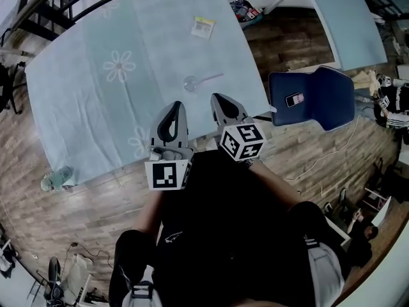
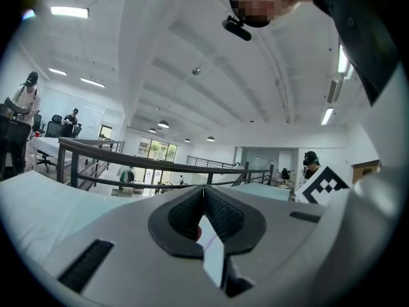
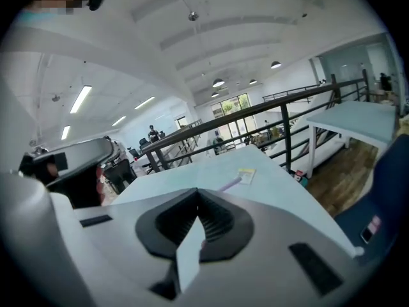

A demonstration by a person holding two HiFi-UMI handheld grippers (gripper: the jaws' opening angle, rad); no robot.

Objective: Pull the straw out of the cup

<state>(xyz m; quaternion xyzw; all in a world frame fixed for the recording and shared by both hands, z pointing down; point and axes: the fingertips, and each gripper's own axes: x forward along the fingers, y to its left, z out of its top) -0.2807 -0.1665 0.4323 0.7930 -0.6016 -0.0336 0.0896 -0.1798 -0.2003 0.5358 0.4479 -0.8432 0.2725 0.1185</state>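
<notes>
In the head view a clear cup (image 1: 190, 83) stands on the pale blue tablecloth (image 1: 96, 101), with a pale purple straw (image 1: 211, 77) leaning out of it to the right. Both grippers hover at the table's near edge, short of the cup. My left gripper (image 1: 176, 105) is shut and empty, its jaws meeting in a line (image 2: 203, 188). My right gripper (image 1: 219, 97) is shut too, with nothing held (image 3: 197, 194). Past its jaws the right gripper view shows the straw (image 3: 229, 184); the cup is hidden behind the jaws there.
A yellow-and-white card (image 1: 203, 27) lies on the far side of the table beyond the cup. A blue chair (image 1: 323, 94) with a phone (image 1: 294, 99) on it stands to the right. A second table (image 1: 342, 18) is at the back right, and a greenish bag (image 1: 57, 179) lies on the floor at the left.
</notes>
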